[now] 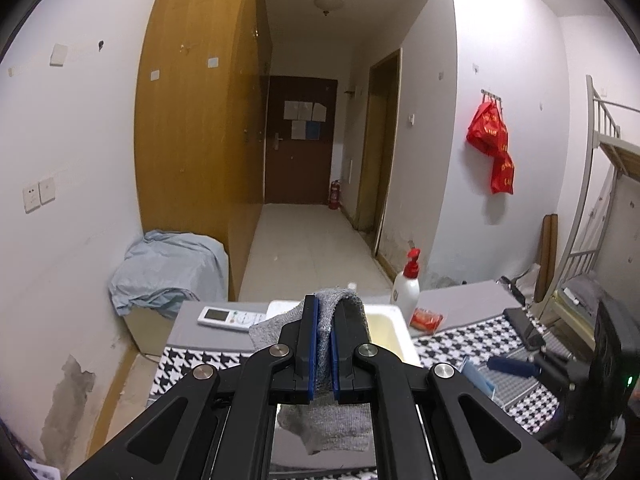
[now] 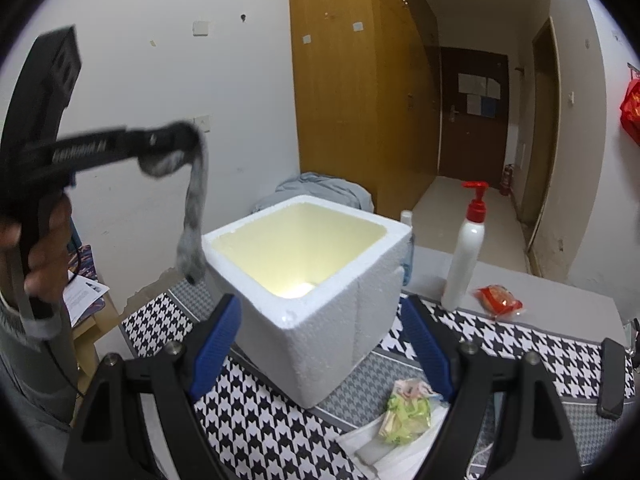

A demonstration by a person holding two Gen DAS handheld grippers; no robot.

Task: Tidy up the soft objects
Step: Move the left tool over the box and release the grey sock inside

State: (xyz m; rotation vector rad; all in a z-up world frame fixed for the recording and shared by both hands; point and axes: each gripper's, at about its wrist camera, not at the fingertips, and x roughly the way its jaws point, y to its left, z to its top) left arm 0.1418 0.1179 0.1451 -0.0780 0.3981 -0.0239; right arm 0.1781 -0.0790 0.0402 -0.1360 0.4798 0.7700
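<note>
We hold the limp grey knitted sock [image 1: 325, 420] pinched in our left gripper [image 1: 324, 320], above the white foam box [image 2: 340, 320] — presumably to drop it in — while our right gripper [image 2: 320, 344] straddles that box, jaws wide, gripping nothing.

White pump bottle [image 2: 466, 256] (red top) beside red packet [image 2: 499, 300]
</note>
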